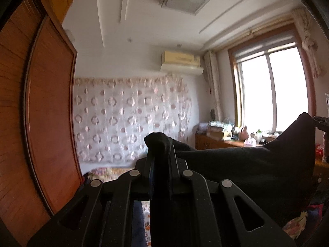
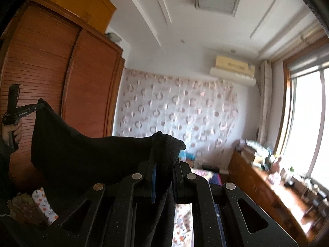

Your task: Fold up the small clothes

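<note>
A small black garment (image 1: 246, 164) hangs stretched in the air between my two grippers. My left gripper (image 1: 161, 150) is shut on one corner of it, the cloth bunched over the fingertips. In the left wrist view the far corner rises to the right gripper (image 1: 319, 121) at the right edge. My right gripper (image 2: 164, 152) is shut on the other corner of the black garment (image 2: 82, 156). At the far left of the right wrist view the left gripper (image 2: 39, 106) pinches its corner, held by a person's hand (image 2: 12, 133). Both grippers point level.
A wooden wardrobe (image 1: 47, 113) stands on the left and a patterned curtain (image 1: 131, 119) covers the far wall. A wooden sideboard (image 2: 267, 185) with clutter runs under the window (image 1: 269, 90). Floral bedding (image 2: 183, 222) lies below the grippers.
</note>
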